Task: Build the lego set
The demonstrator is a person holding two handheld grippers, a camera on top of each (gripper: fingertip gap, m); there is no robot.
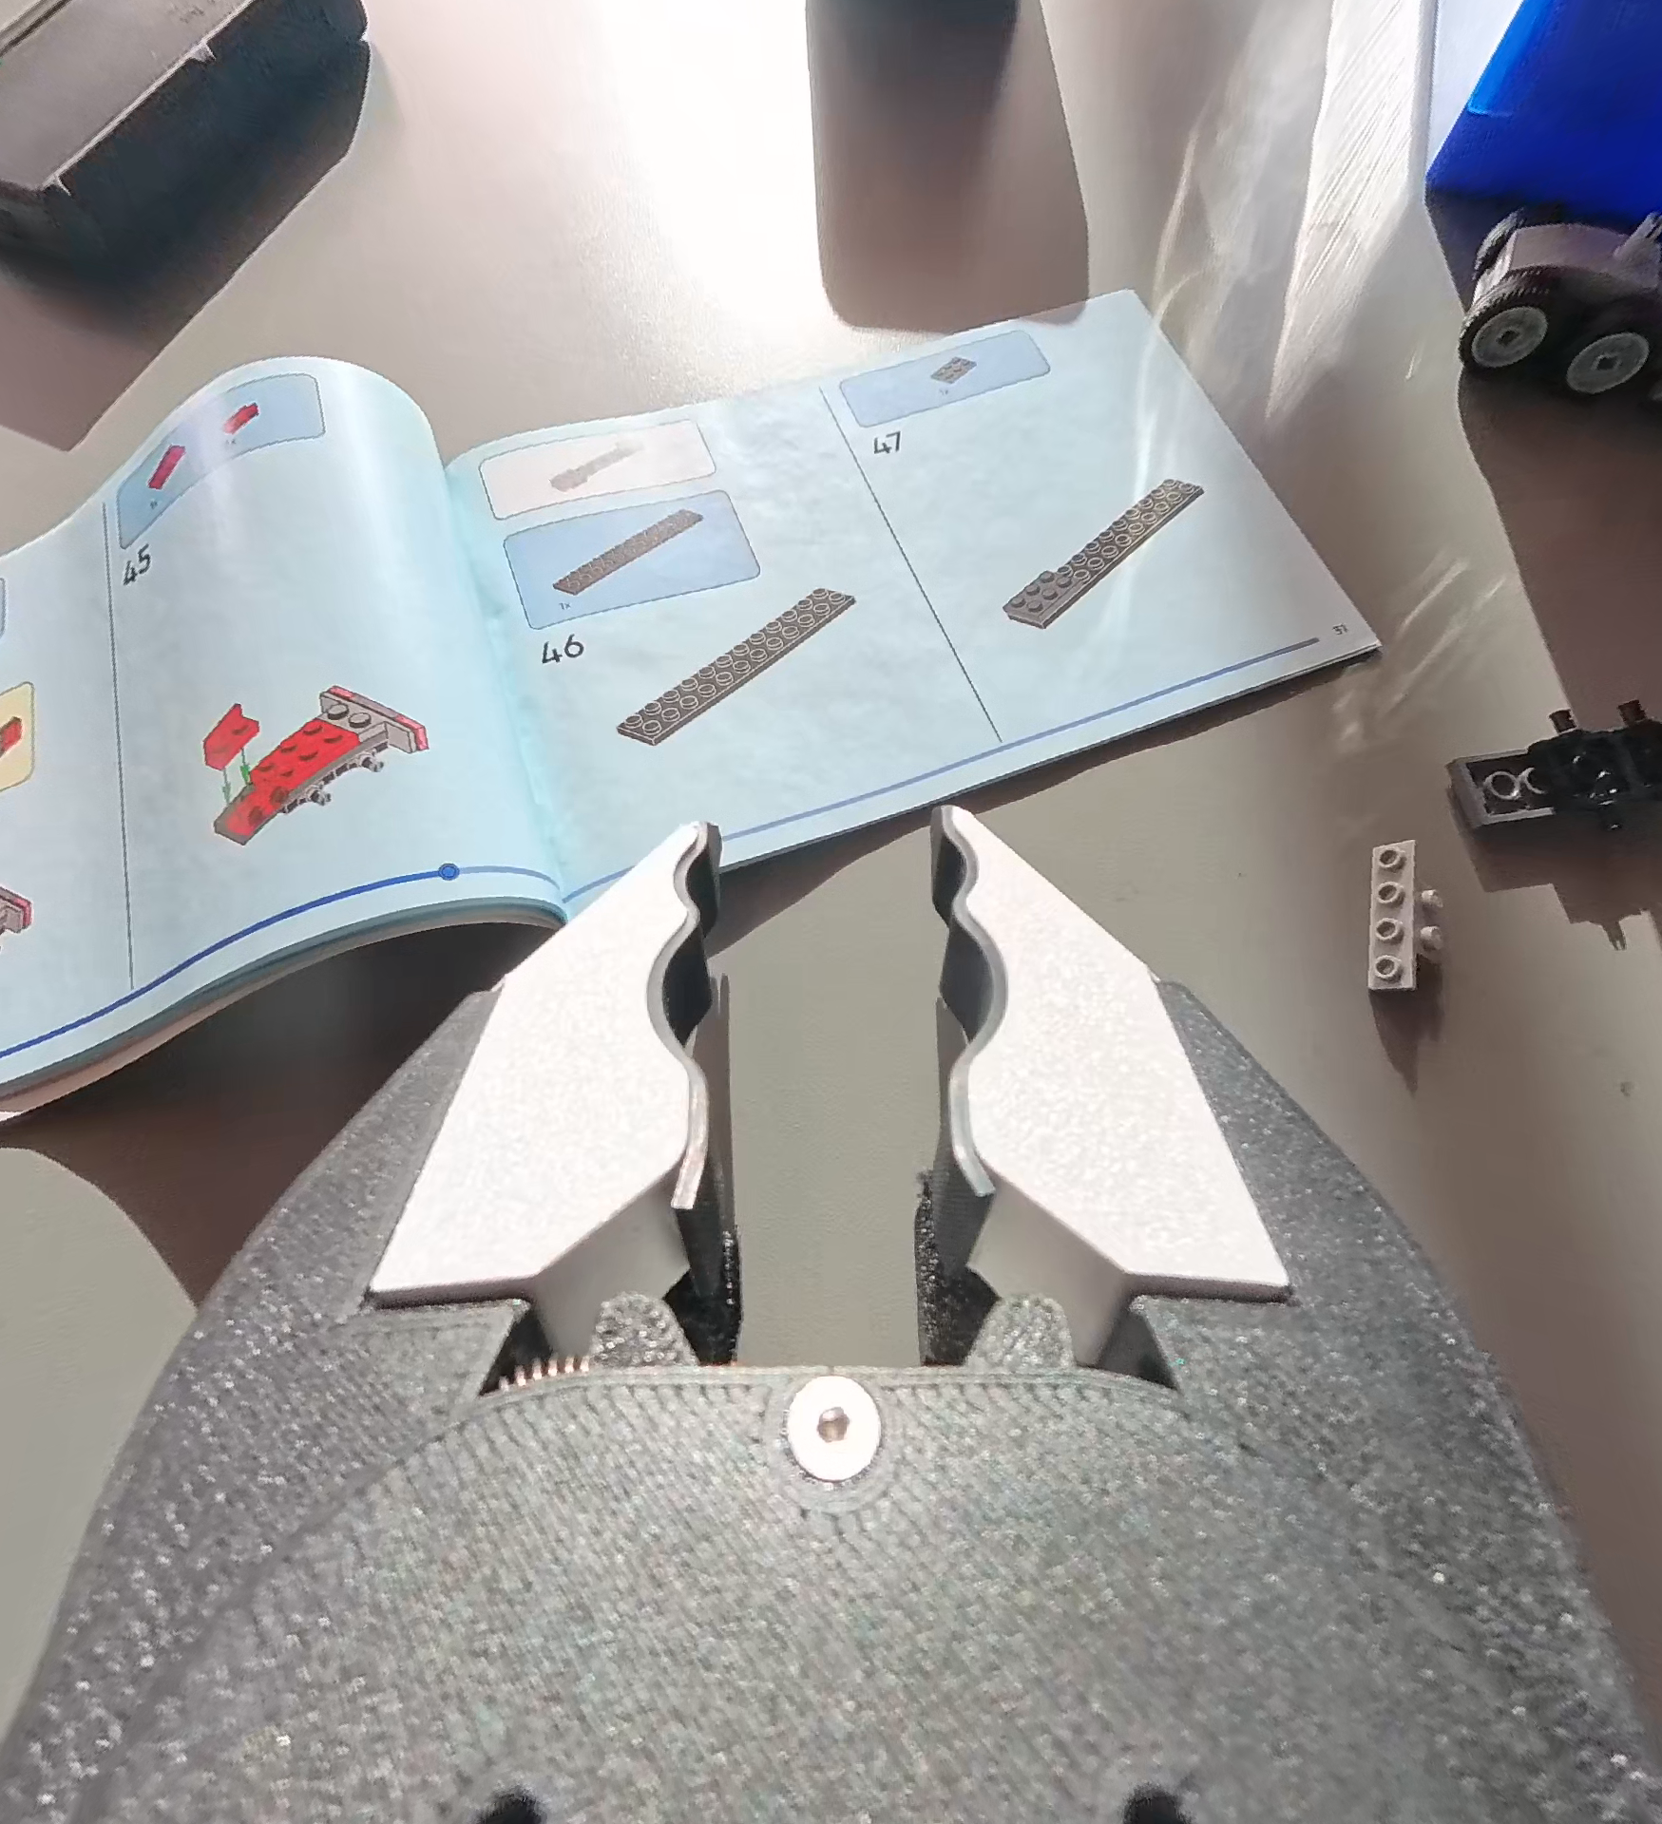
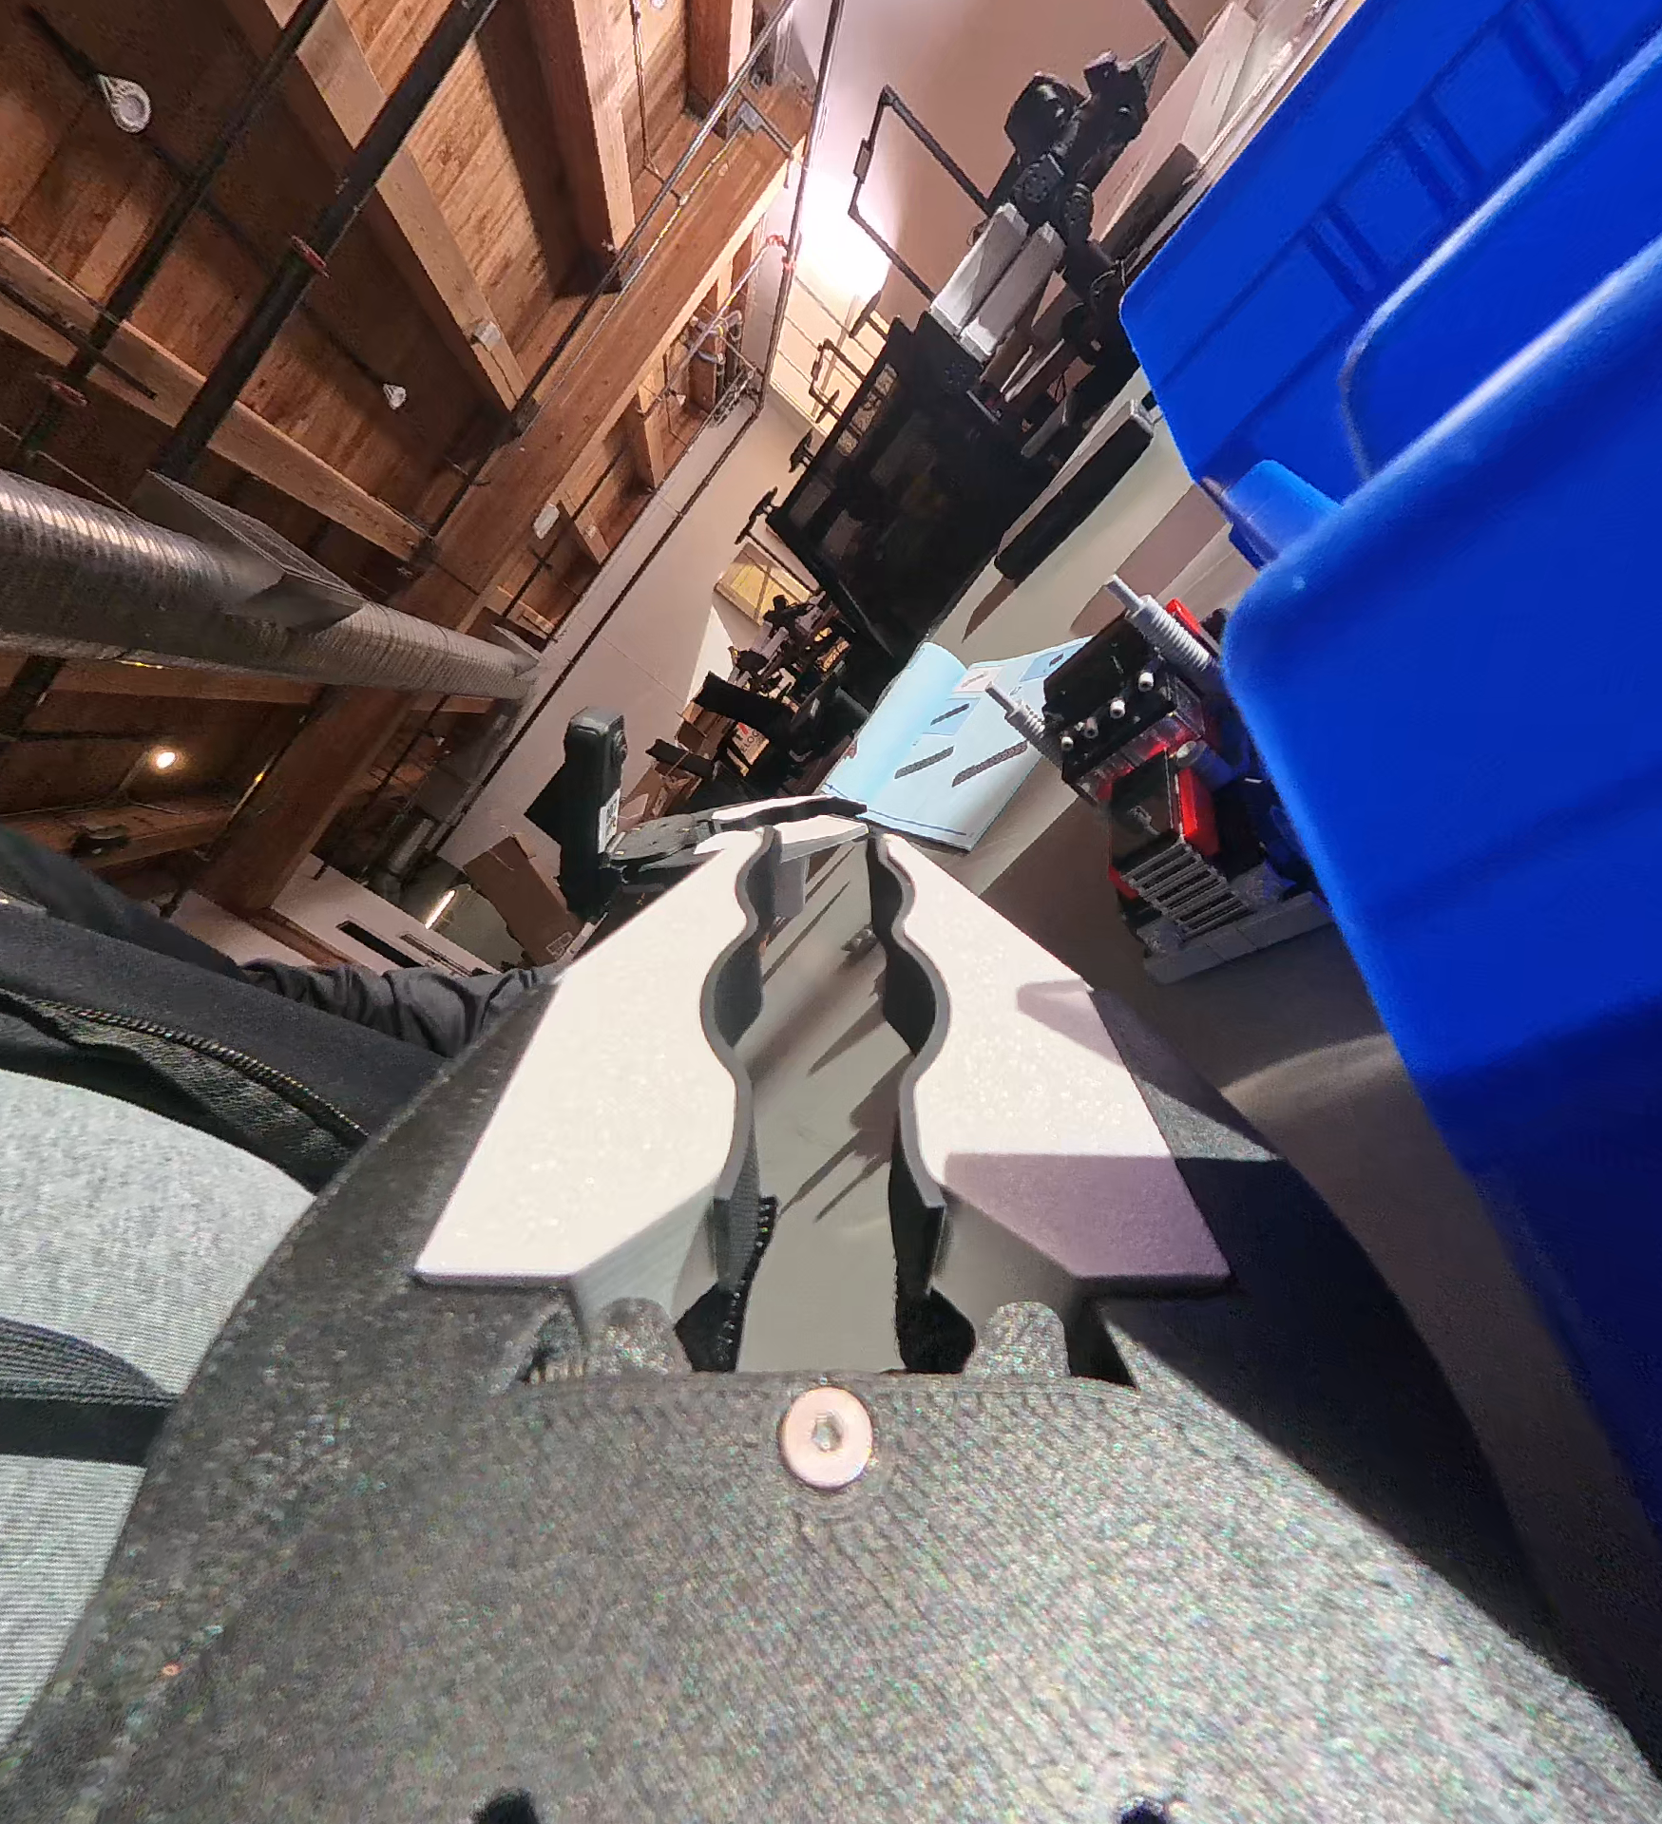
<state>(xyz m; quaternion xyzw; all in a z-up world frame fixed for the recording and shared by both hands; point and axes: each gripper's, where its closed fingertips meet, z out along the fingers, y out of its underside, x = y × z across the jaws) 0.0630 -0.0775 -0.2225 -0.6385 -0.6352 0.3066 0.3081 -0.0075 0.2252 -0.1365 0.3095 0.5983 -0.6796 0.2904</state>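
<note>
My left gripper (image 1: pixel 822 839) is open and empty, just above the table at the near edge of the open light-blue instruction booklet (image 1: pixel 688 612). To its right lie a small light grey studded plate (image 1: pixel 1394 916) and a black and dark grey sub-assembly (image 1: pixel 1587 780). The partly built dark truck with grey wheels (image 1: pixel 1597 316) stands at the far right. My right gripper (image 2: pixel 819 837) lies low on the table, jaws a little apart and empty. The truck (image 2: pixel 1162 760) and the booklet (image 2: pixel 955 760) show beyond it, and the left gripper (image 2: pixel 708 834) farther off.
Blue plastic bins stand at the right (image 2: pixel 1498 592) and also show behind the truck in the left wrist view (image 1: pixel 1597 99). A dark box-like device (image 1: pixel 116 118) sits at the back left. A person's dark sleeve and grey clothing (image 2: pixel 116 1135) are at the left. Across from one pair of fingers to the other is roughly 35 centimeters. It is some 9 centimeters from my left tips to the small light grey studded plate (image 1: pixel 1394 916).
</note>
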